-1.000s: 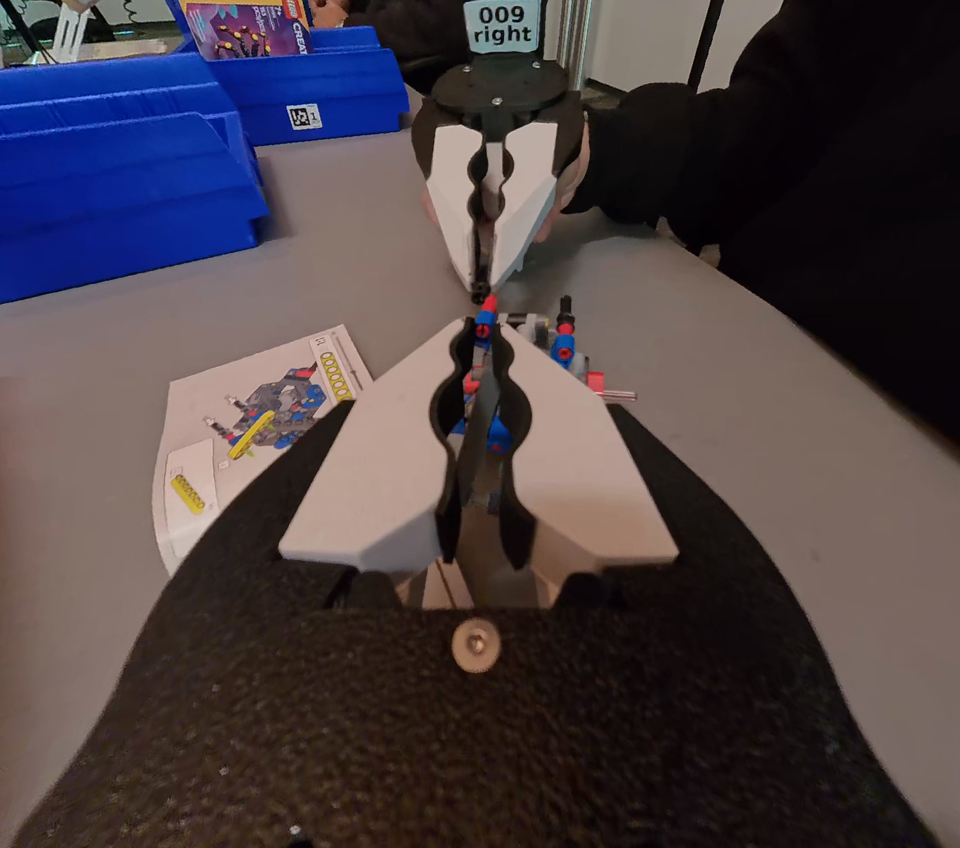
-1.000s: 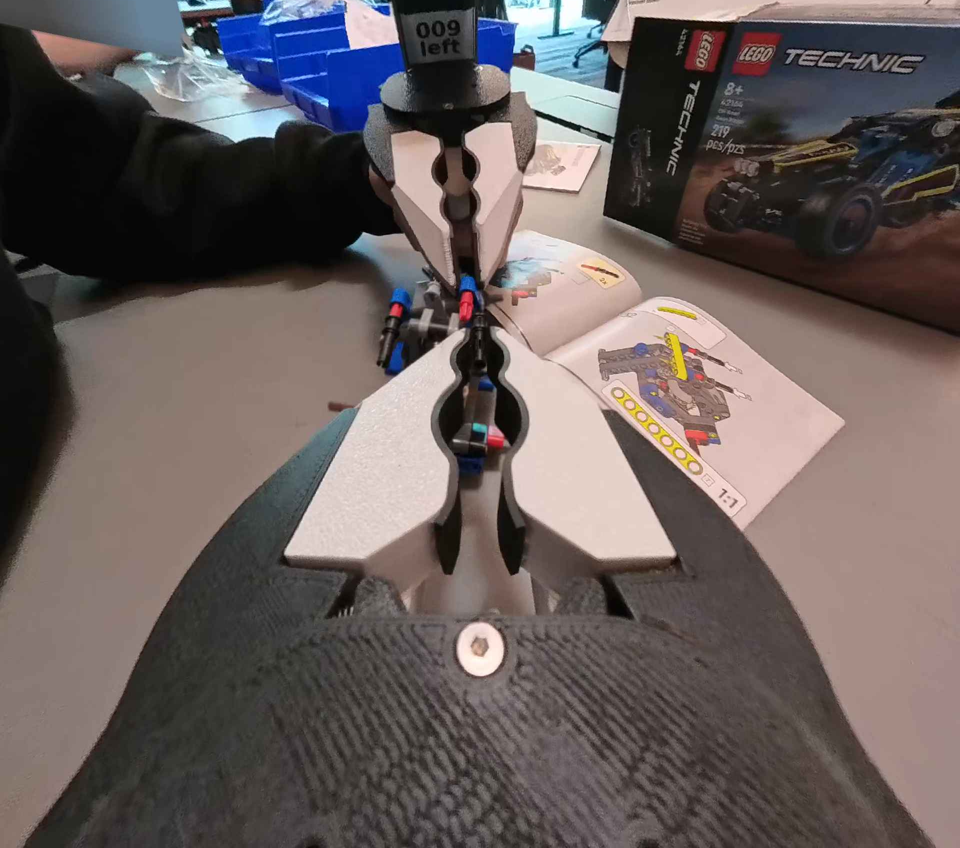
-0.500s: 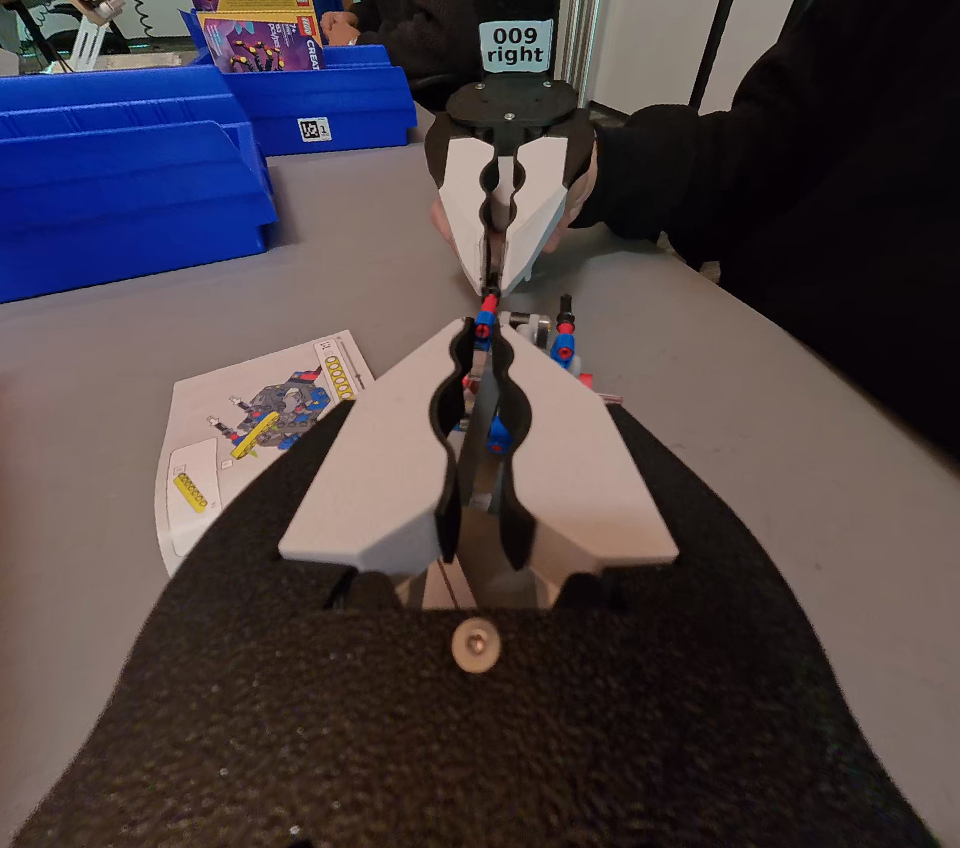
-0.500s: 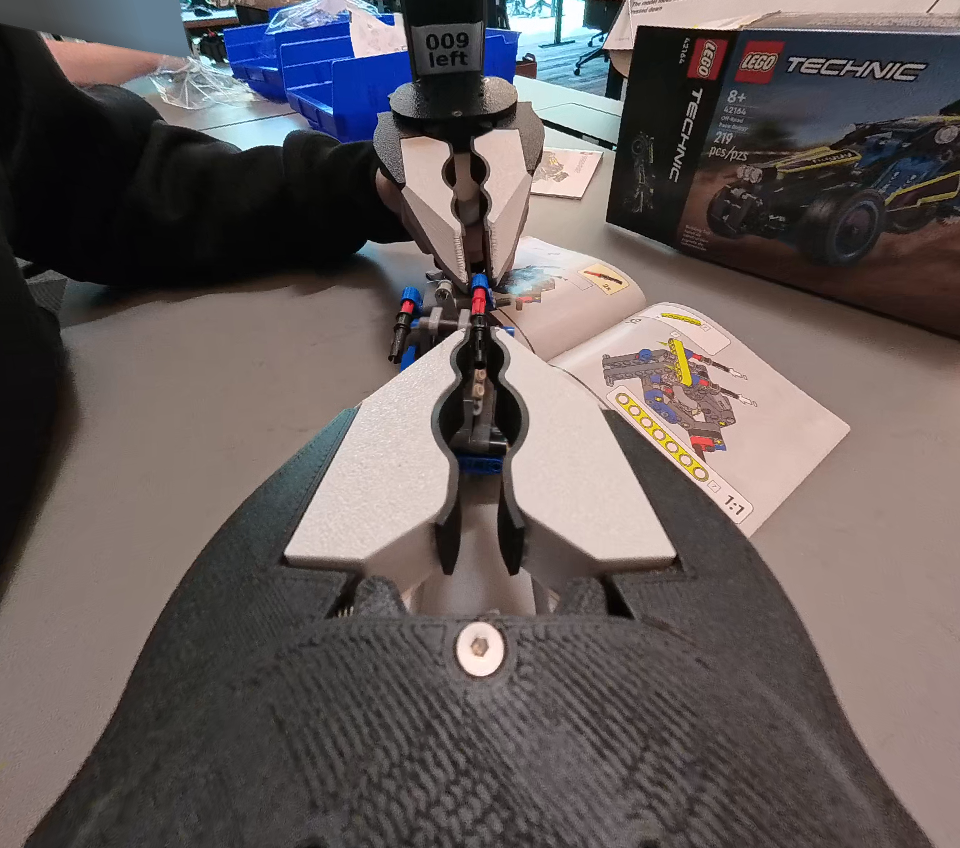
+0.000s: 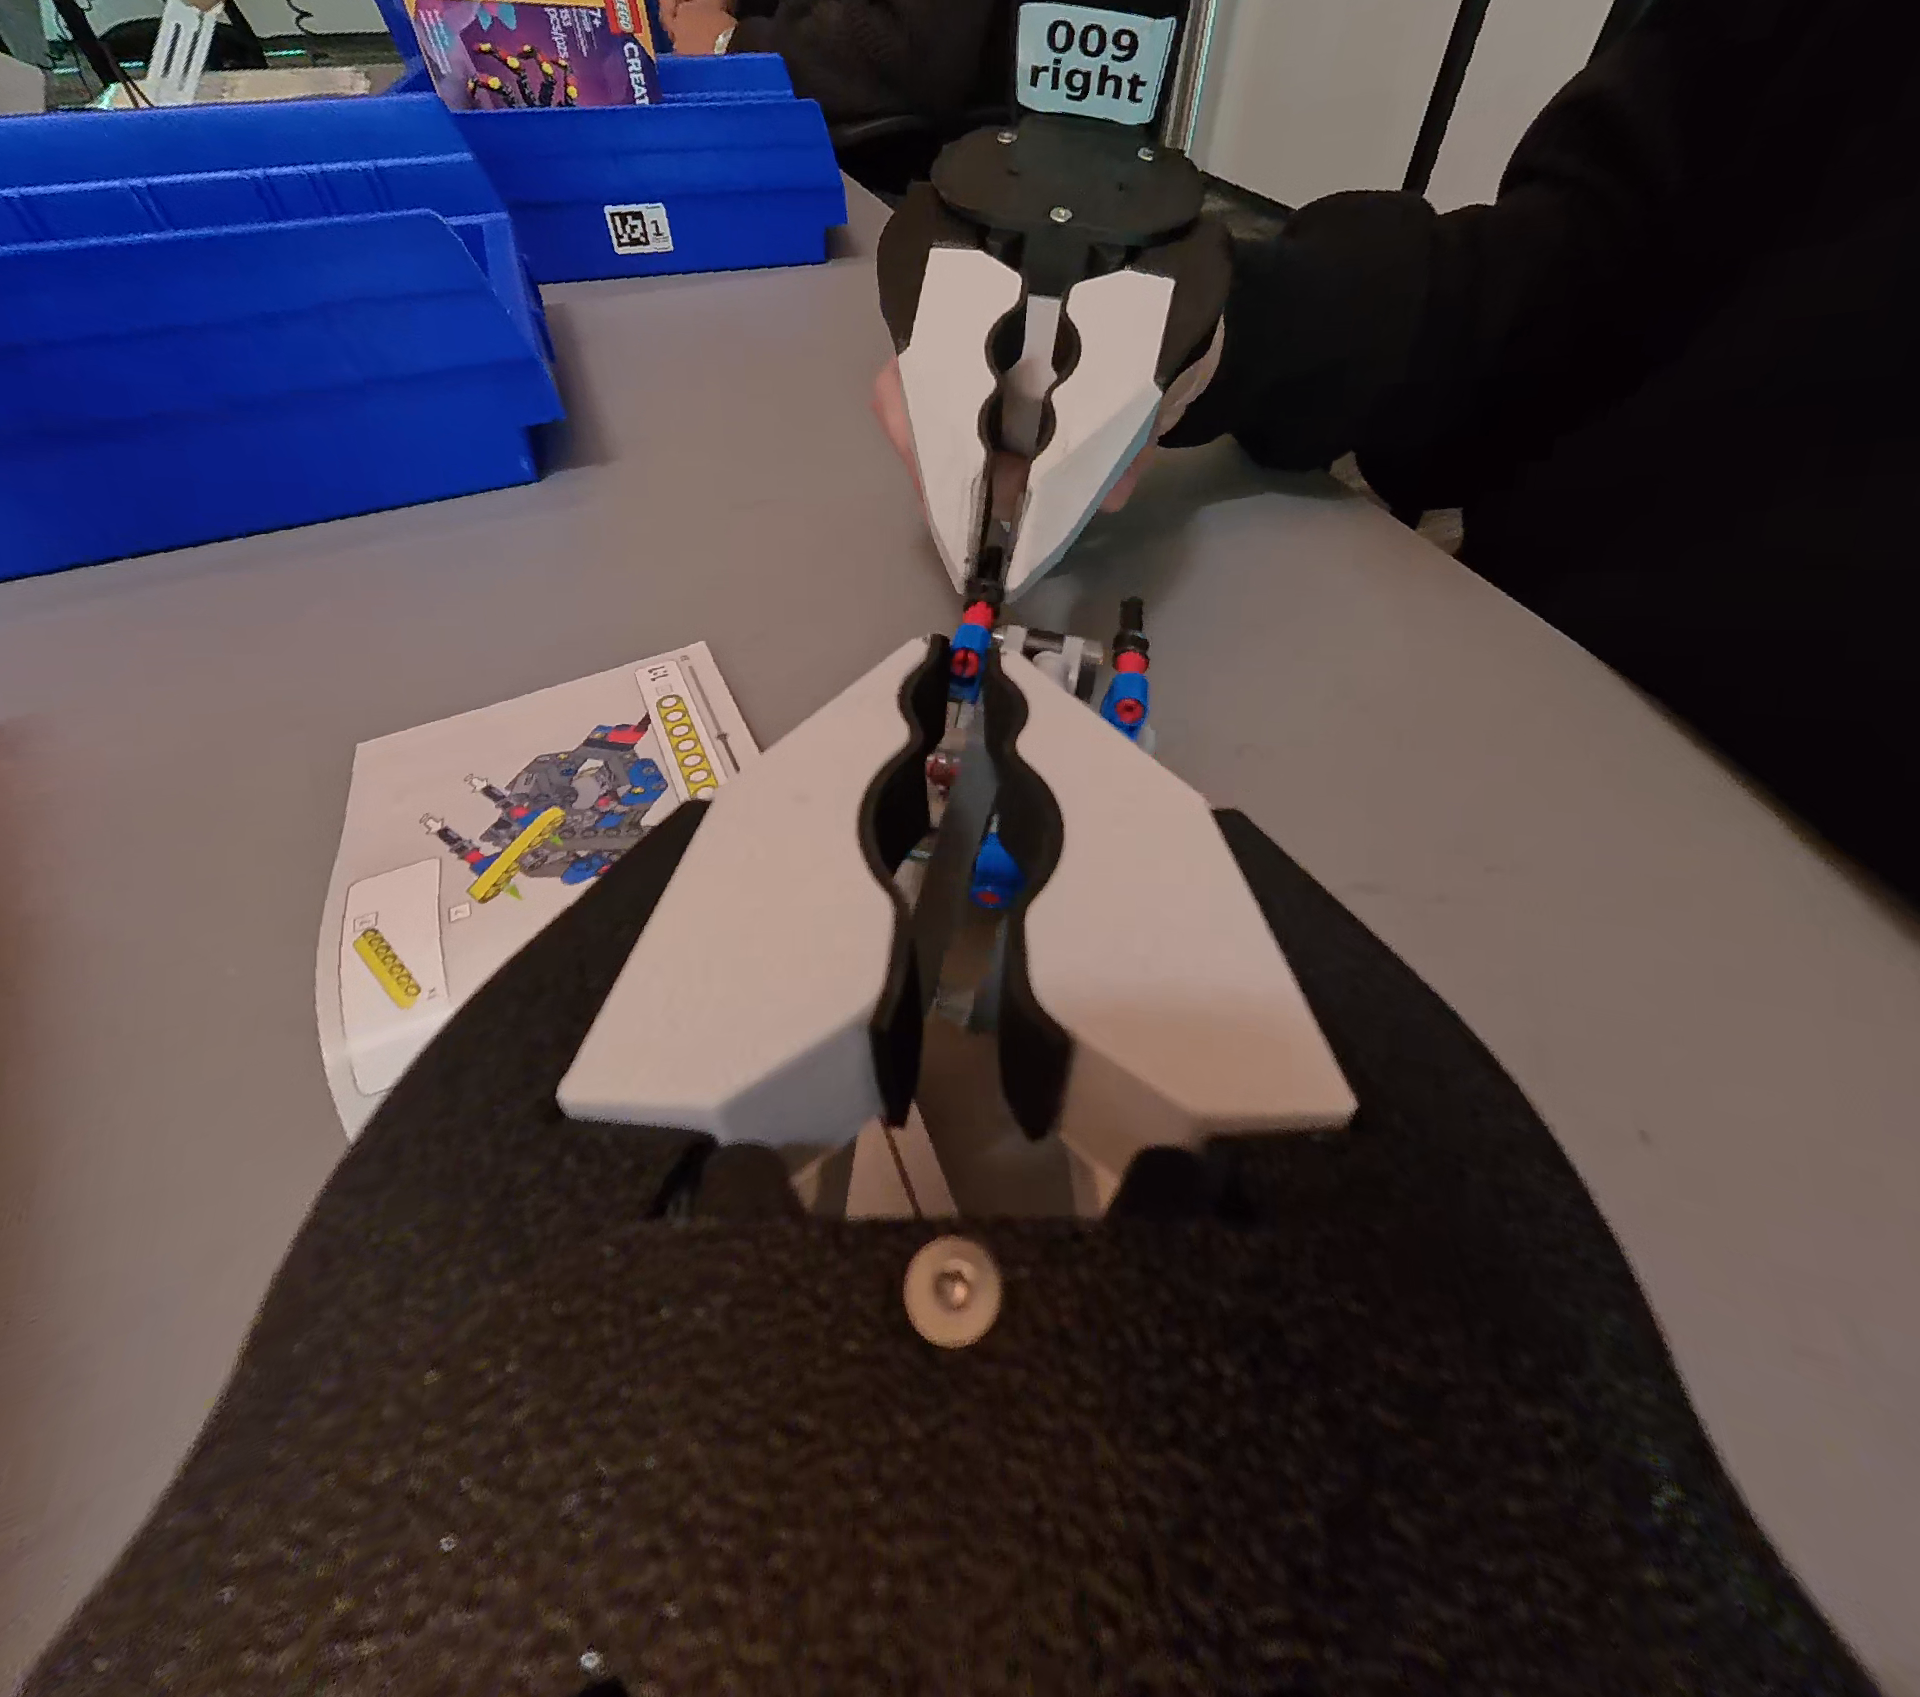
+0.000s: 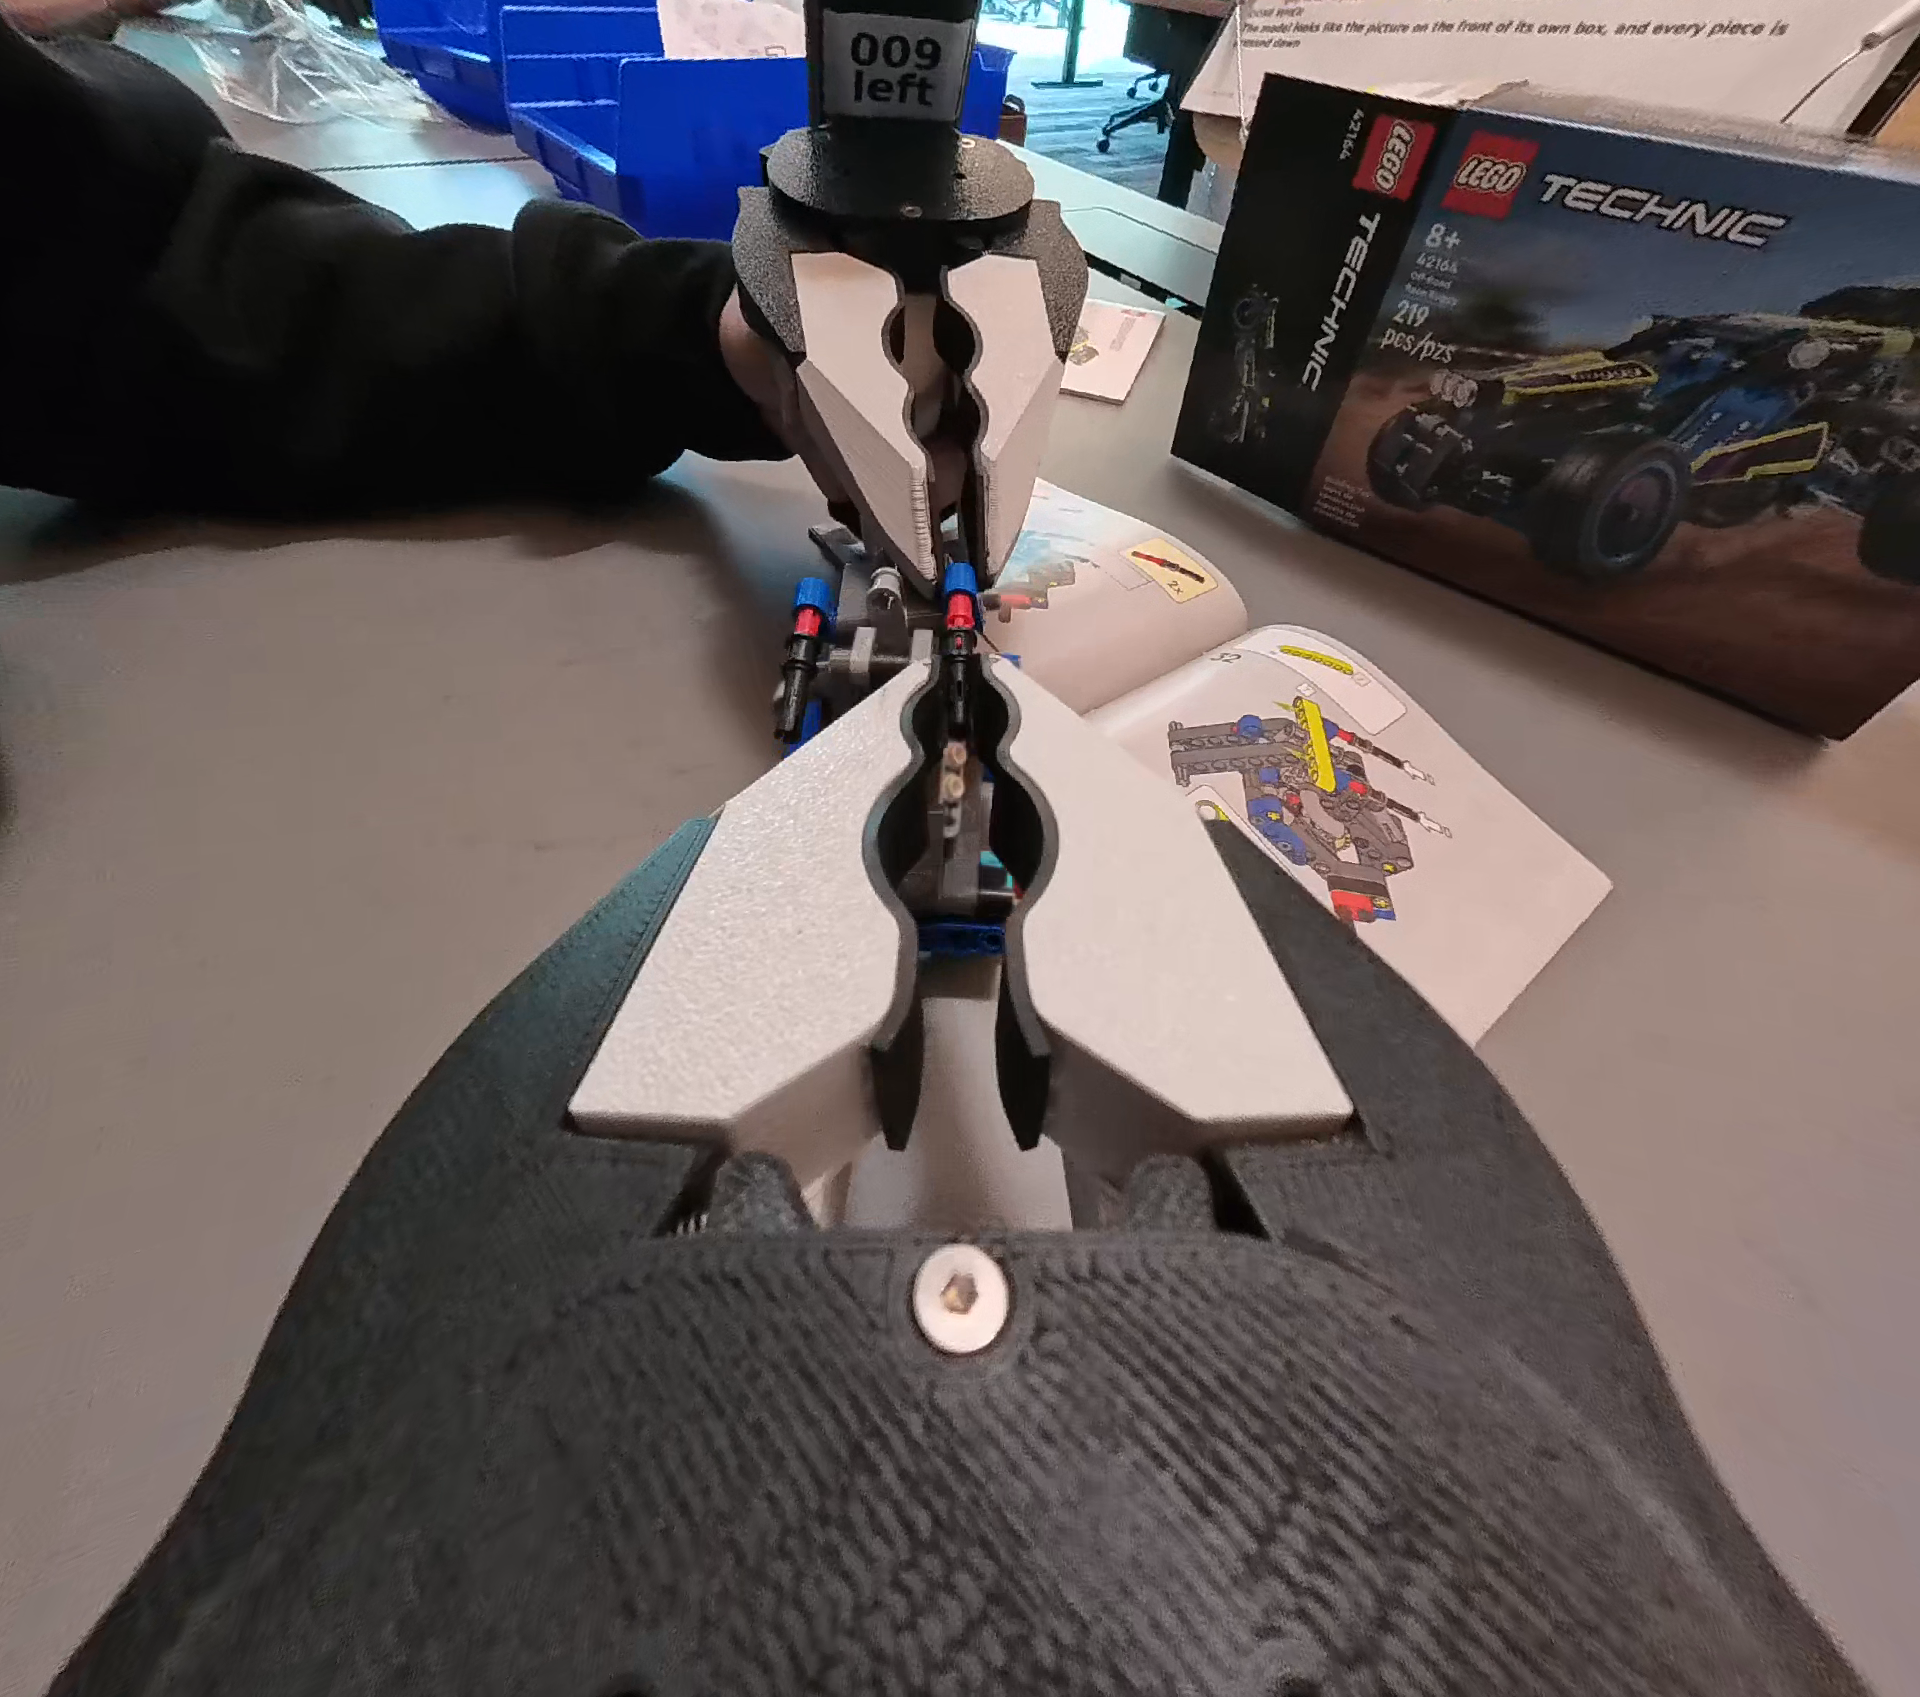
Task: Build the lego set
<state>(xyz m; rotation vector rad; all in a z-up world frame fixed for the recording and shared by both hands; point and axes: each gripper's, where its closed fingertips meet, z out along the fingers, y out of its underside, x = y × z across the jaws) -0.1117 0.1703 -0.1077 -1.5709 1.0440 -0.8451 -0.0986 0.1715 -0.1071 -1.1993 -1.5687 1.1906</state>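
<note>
Grey plastic brick model (image 6: 862, 660) mid-frame on grey surface (image 5: 1455, 816), left gripper (image 5: 964, 668) fingers nearly closed on its blue-red connector, right gripper (image 6: 958, 679) fingers pinched shut on thin black pin (image 6: 956, 660), white faceted fingers (image 5: 748, 899), glossy instruction booklet (image 6: 1351, 816) right, blue bins (image 5: 260, 338) upper left.

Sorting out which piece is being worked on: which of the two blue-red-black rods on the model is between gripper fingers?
The rod nearer the instruction booklet; the other rod stands free.

Two claw-mounted cameras face each other close over the grey table (image 5: 1351, 712), sharing the brick model (image 6: 862, 650) between them
</note>
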